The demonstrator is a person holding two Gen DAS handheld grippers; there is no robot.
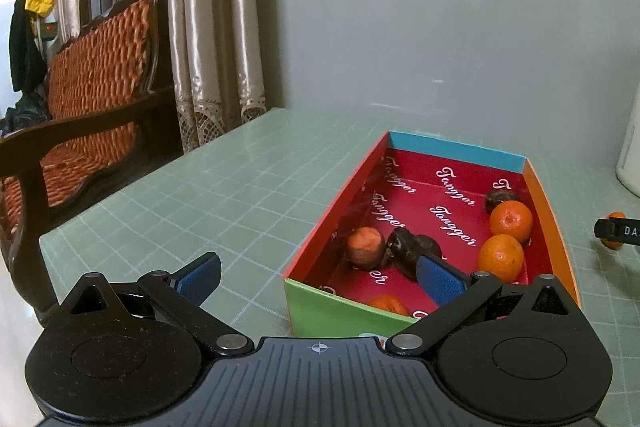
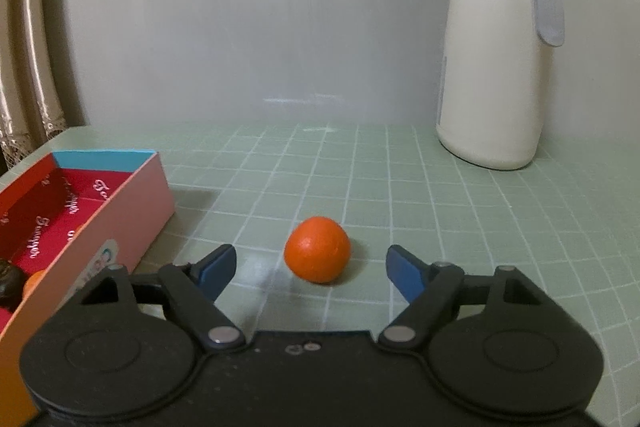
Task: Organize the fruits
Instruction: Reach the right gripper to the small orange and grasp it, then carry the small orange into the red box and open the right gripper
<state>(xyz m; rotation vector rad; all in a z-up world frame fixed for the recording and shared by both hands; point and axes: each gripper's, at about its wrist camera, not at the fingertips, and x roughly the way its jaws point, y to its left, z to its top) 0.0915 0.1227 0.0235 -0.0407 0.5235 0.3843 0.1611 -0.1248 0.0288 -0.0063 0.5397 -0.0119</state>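
Observation:
A lone orange [image 2: 318, 250] lies on the green grid mat [image 2: 440, 211], right of the colourful box [image 2: 132, 211]. My right gripper [image 2: 311, 253] is open, its blue pads either side of that orange and not touching it. In the left wrist view the box [image 1: 332, 311] has a red inside and holds several fruits: oranges [image 1: 511, 221], dark fruits [image 1: 408, 247] and a brownish-orange one [image 1: 364, 247]. My left gripper [image 1: 316, 263] stands open and empty over the box's near left corner. At the right edge of that view, a black gripper finger [image 1: 616, 231] partly hides the lone orange.
A tall cream jug with a grey lid [image 2: 496, 67] stands at the back right by the wall. Left of the table are a wooden chair with orange cushions [image 1: 100, 75] and curtains [image 1: 216, 27]. The table's left edge [image 1: 120, 187] runs near the chair.

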